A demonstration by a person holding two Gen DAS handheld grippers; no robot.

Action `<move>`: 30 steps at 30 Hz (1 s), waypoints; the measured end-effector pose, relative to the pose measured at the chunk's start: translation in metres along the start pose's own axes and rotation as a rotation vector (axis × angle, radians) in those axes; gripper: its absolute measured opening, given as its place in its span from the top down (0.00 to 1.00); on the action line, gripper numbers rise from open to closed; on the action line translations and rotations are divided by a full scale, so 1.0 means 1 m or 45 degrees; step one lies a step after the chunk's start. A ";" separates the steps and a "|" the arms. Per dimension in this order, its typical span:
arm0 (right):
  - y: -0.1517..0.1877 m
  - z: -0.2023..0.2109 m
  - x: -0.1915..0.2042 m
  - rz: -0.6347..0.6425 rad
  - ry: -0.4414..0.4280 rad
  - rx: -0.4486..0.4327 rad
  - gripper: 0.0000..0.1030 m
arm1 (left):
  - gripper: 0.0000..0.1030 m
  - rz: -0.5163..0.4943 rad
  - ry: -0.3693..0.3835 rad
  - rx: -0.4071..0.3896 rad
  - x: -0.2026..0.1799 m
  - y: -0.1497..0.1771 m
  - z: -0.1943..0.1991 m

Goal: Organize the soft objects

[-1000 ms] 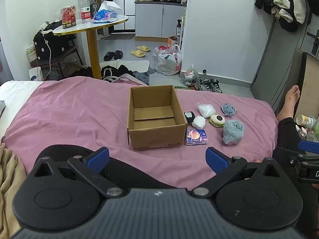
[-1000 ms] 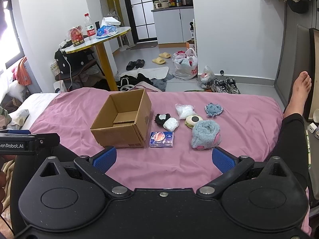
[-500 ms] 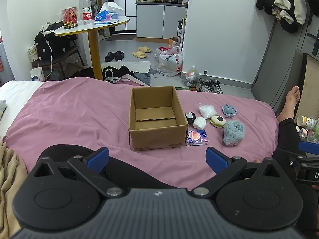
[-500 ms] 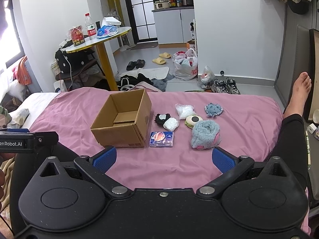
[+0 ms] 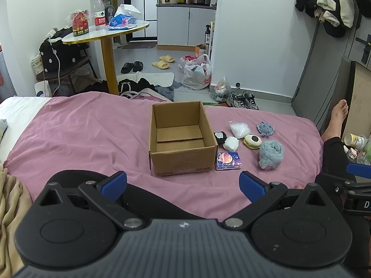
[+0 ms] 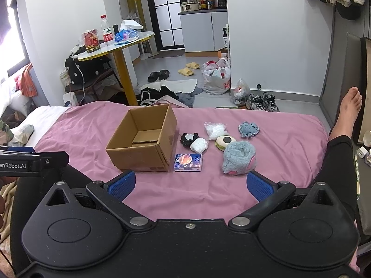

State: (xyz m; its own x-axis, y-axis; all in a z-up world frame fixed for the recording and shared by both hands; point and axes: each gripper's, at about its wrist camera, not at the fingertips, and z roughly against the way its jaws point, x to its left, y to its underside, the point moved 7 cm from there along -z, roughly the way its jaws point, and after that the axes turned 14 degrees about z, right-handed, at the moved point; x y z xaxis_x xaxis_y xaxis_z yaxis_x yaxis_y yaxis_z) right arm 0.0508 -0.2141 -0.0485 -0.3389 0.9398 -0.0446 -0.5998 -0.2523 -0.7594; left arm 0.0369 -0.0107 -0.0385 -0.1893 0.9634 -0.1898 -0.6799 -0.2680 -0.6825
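Note:
An empty open cardboard box (image 5: 180,136) (image 6: 143,139) sits on the pink bedspread (image 5: 81,129) (image 6: 289,136). Right of it lie several soft items: a tissue pack (image 5: 228,161) (image 6: 188,162), a fluffy blue roll (image 5: 270,154) (image 6: 238,158), a white ball (image 5: 231,143) (image 6: 199,144), a black-and-white toy (image 5: 220,136) (image 6: 189,137), a burger-shaped toy (image 5: 252,141) (image 6: 224,141), a clear bag (image 5: 240,128) (image 6: 215,129) and a small blue plush (image 5: 265,128) (image 6: 248,128). My left gripper (image 5: 183,186) and right gripper (image 6: 190,186) hover open and empty, well short of them.
A person's black-clad leg and bare foot (image 6: 347,113) lie along the bed's right edge. A beige blanket (image 5: 11,203) is at the left. Beyond the bed stand a round table (image 5: 106,30) and floor clutter with bags and shoes (image 5: 197,74).
Both views have shifted only slightly; the box and soft items lie where they were, and both grippers stay open.

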 end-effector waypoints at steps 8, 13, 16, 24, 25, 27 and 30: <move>-0.001 0.001 0.001 0.004 -0.004 -0.005 0.00 | 0.01 -0.027 -0.012 -0.021 -0.004 -0.002 0.003; -0.001 0.001 0.000 0.007 -0.001 -0.004 0.00 | 0.01 -0.024 -0.008 -0.015 -0.003 -0.001 0.003; -0.001 0.001 0.001 0.002 0.000 -0.003 0.00 | 0.01 -0.020 -0.009 -0.006 -0.001 -0.001 0.001; 0.001 -0.004 -0.001 0.000 -0.011 0.007 0.00 | 0.01 -0.008 -0.016 0.009 -0.001 -0.001 -0.005; 0.002 -0.006 -0.002 -0.003 -0.012 0.011 0.00 | 0.01 -0.007 -0.014 0.011 0.000 -0.001 -0.005; 0.004 -0.010 0.000 -0.007 -0.015 0.012 0.00 | 0.01 -0.012 -0.007 0.014 -0.002 -0.002 -0.008; 0.004 -0.013 -0.002 -0.023 -0.017 0.006 0.00 | 0.01 -0.015 -0.003 0.002 -0.005 -0.004 -0.011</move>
State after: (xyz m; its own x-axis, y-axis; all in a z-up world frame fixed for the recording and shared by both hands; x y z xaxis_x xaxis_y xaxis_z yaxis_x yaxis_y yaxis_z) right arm 0.0587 -0.2144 -0.0595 -0.3378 0.9410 -0.0220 -0.6090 -0.2364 -0.7571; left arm 0.0487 -0.0147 -0.0427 -0.1825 0.9666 -0.1800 -0.6835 -0.2564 -0.6834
